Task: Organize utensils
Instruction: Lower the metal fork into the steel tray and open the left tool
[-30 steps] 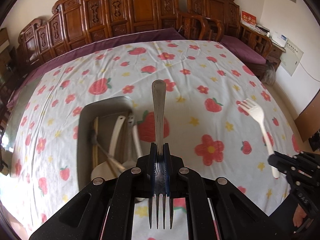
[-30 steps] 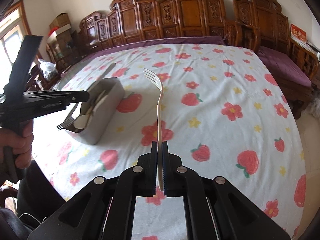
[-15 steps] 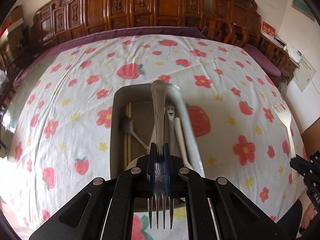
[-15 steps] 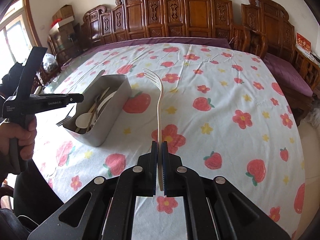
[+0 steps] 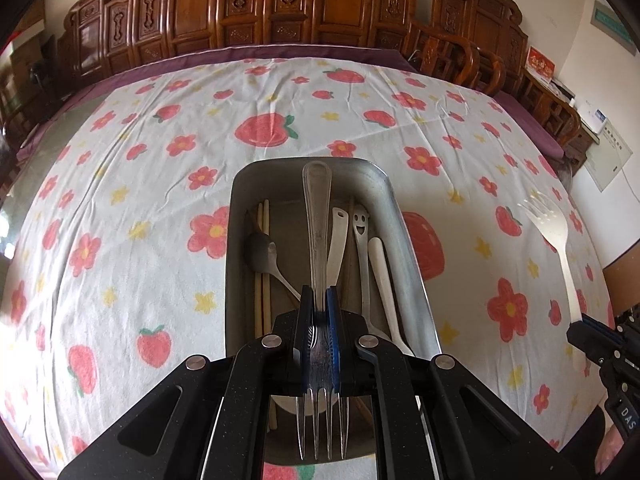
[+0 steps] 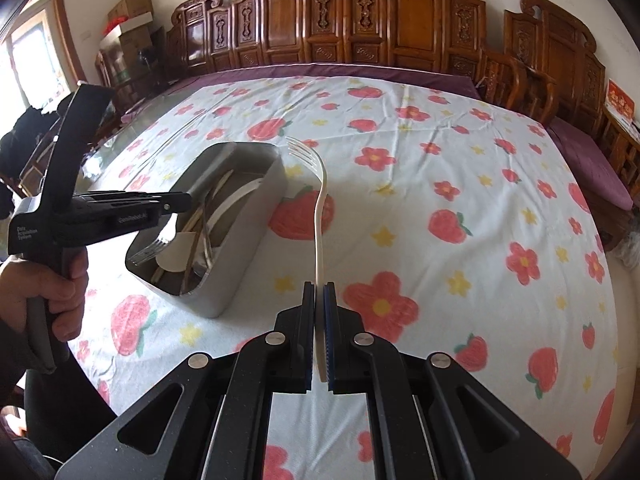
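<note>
Left wrist view: the left gripper (image 5: 319,300) is clamped on a steel fork (image 5: 317,216), handle pointing away, tines toward the camera. It hangs directly over a grey metal tray (image 5: 404,248) on a tablecloth (image 5: 160,184) printed with strawberries and flowers. In the tray lie chopsticks (image 5: 262,280) at the left, a metal spoon (image 5: 262,254), and pale utensils (image 5: 376,264) at the right, one with a smiley face. At the far right edge, the right gripper (image 5: 582,330) holds a white plastic fork (image 5: 554,236), tines up. Carved wooden chairs (image 5: 280,4) line the far side. Right wrist view: the right gripper (image 6: 319,300) is closed on the white fork's (image 6: 322,200) handle, tines (image 6: 298,146) pointing away, just right of the tray (image 6: 248,236). At left, a hand (image 6: 60,288) holds the left gripper (image 6: 176,202) over the tray, steel fork tines (image 6: 154,248) showing below.
</note>
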Tool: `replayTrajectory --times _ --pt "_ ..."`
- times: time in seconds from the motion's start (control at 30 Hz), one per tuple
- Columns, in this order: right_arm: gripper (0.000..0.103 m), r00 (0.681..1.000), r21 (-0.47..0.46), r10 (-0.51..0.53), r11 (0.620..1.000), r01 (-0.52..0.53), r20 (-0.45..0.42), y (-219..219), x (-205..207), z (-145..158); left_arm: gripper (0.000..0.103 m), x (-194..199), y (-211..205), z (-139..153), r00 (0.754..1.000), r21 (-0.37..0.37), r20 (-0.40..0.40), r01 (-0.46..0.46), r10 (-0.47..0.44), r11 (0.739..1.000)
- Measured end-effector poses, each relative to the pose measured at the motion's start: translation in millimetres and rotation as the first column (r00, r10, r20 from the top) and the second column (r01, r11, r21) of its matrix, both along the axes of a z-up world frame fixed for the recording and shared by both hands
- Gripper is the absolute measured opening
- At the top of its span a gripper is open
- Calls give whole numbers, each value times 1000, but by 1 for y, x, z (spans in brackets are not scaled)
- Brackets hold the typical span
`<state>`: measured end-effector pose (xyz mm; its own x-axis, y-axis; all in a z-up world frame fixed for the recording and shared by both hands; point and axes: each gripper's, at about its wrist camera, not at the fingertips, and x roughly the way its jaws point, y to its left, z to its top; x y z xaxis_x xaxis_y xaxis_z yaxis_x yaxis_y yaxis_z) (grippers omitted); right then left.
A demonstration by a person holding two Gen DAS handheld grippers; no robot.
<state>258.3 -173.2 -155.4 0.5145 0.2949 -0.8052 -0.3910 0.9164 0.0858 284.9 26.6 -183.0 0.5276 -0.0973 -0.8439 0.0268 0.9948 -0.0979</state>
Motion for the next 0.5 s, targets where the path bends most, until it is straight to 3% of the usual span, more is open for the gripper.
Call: replayTrajectory --times 0.5 --pt "5 996 -18 90 996 -90 -3 63 13 8 7 -20 37 22 998 -15 54 -25 26 1000"
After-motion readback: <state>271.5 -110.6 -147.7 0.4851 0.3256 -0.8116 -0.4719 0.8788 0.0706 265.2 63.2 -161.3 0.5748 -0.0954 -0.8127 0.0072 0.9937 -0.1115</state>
